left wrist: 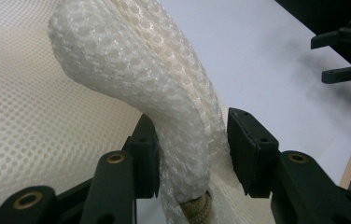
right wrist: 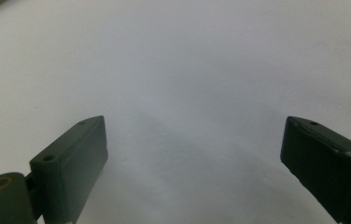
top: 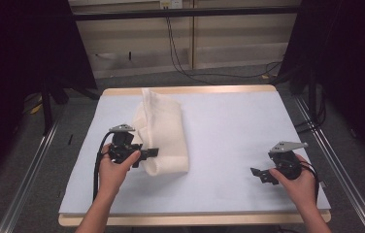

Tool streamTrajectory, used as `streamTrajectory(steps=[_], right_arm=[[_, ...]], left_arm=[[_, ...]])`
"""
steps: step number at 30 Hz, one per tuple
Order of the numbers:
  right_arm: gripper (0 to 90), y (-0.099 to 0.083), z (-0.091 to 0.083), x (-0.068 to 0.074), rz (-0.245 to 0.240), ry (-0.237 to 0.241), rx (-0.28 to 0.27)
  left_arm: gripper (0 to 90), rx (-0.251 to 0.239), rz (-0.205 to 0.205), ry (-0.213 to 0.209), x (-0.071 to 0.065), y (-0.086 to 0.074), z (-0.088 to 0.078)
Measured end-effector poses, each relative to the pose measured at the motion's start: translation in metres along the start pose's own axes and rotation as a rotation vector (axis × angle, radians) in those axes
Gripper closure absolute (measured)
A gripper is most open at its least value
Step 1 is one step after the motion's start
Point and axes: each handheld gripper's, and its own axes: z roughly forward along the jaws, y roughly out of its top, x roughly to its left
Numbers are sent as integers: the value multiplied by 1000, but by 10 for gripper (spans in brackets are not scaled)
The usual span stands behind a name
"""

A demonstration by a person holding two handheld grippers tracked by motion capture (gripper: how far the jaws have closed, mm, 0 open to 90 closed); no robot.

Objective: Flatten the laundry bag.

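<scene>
Left gripper (top: 150,152): black body, grey three-cornered plate on top, and a black cable looping down along the forearm. In the left gripper view its jaws are matt black blocks, each with small recessed screw holes, carried on black link arms with brass-coloured pivot bushings.

Right gripper (top: 256,173): same build, black housing, grey triangular plate on a short stand, black cable curling behind the hand. The right gripper view shows thick rectangular pads (right wrist: 78,158) in a dark finish with a possibly greenish cast, though the picture is too soft to settle it; one brass bushing is visible at the lower edge.

Both forearms are bare, with no sleeves in frame.
</scene>
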Motion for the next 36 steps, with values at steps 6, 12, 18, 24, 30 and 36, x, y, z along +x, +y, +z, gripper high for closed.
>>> streamTrajectory(steps=[6, 12, 18, 24, 30, 36], right_arm=[[69, 0, 0, 2, 3, 0, 6], [69, 1, 0, 1, 2, -3, 2], [69, 1, 0, 2, 0, 0, 0], [69, 0, 0, 2, 6, 6, -2], [69, 1, 0, 2, 7, 2, 0], [69, 1, -1, 1, -1, 11, -10]], left_arm=[[550, 3, 15, -13, -7, 8, 5], [545, 4, 29, -13, -13, 17, 10], [508, 5, 29, -31, -18, 21, 20], [446, 10, 33, -44, -24, 26, 30], [393, 16, 63, -55, -33, 34, 36], [320, 24, 79, -68, -40, 41, 43]])
